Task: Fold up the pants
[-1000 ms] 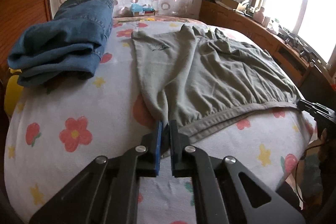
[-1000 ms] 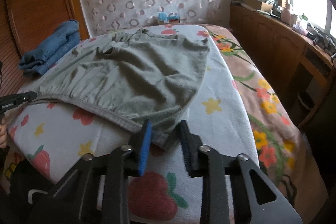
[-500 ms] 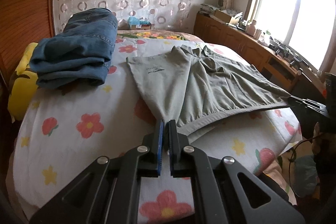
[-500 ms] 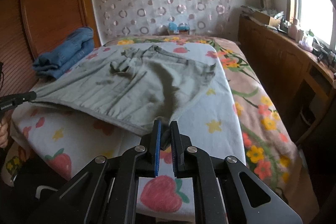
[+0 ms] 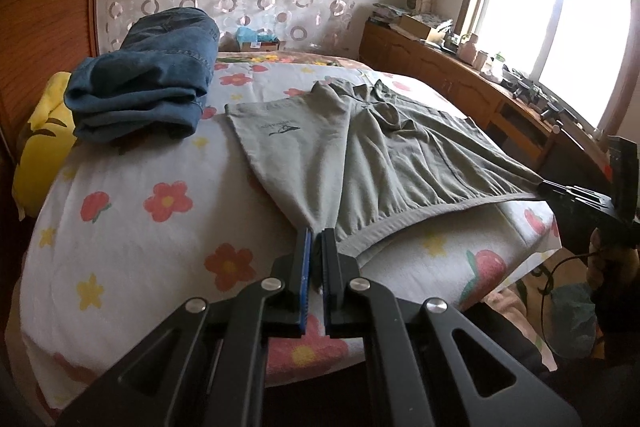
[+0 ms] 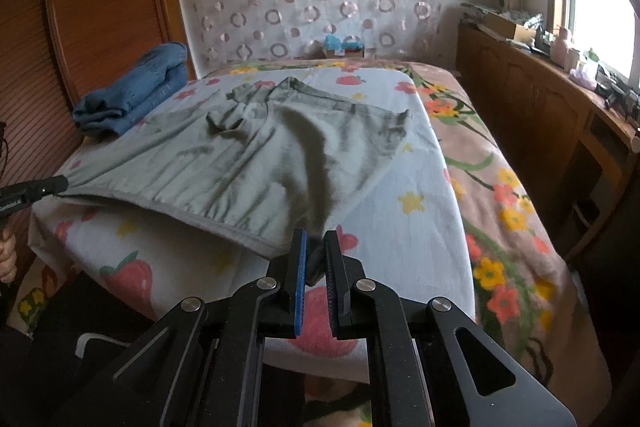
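Grey-green pants [image 5: 384,155] stretch away from both claws, left gripper [image 5: 316,239] and right gripper [image 6: 316,243], each clamped on one waistband corner.

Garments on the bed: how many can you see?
2. The grey-green pants lie mid-bed, waistband pinched by the left gripper and right gripper. The folded blue denim jeans sit near the headboard. Others may be hidden.
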`<control>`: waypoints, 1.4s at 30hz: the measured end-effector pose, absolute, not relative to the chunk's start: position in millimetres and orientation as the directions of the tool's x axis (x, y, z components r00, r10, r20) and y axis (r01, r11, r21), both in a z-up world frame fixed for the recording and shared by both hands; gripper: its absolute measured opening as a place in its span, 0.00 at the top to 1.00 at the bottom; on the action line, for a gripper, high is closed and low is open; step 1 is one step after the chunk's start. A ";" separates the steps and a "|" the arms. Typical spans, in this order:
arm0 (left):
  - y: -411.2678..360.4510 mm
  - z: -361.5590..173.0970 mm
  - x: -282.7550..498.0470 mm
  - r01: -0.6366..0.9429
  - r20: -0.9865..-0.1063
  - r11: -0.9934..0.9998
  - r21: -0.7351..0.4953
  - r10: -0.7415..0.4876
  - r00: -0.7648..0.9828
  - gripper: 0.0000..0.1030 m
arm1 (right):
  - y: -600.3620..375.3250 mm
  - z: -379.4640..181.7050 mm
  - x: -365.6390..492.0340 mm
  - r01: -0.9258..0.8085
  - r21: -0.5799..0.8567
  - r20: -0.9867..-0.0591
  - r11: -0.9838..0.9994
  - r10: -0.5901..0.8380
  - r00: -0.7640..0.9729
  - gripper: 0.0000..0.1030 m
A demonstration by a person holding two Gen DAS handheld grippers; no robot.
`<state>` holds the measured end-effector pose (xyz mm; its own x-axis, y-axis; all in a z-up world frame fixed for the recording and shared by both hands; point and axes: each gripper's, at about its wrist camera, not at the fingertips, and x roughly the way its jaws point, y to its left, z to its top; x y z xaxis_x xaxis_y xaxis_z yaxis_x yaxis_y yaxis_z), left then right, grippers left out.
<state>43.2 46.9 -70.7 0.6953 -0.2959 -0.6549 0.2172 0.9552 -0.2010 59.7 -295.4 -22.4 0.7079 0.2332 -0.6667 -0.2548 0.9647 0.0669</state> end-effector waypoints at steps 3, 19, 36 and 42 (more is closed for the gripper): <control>45.0 -70.2 39.5 0.220 -0.654 0.956 -0.195 -0.294 0.697 0.99 | -295.3 -24.4 57.8 -0.254 0.066 -0.670 0.965 0.231 0.706 0.94; 39.1 -69.1 37.2 0.238 -0.660 0.953 -0.189 -0.303 0.687 0.91 | -292.2 -25.2 48.8 -0.261 0.089 -0.672 0.961 0.251 0.697 0.89; 41.8 -93.2 52.7 0.182 -0.714 0.971 -0.154 -0.236 0.659 0.80 | -296.3 -29.4 55.6 -0.253 0.087 -0.672 0.964 0.244 0.699 0.63; 41.7 -96.5 49.3 0.197 -0.712 0.964 -0.181 -0.267 0.649 0.79 | -295.9 -33.8 60.4 -0.247 0.101 -0.676 0.964 0.248 0.694 0.49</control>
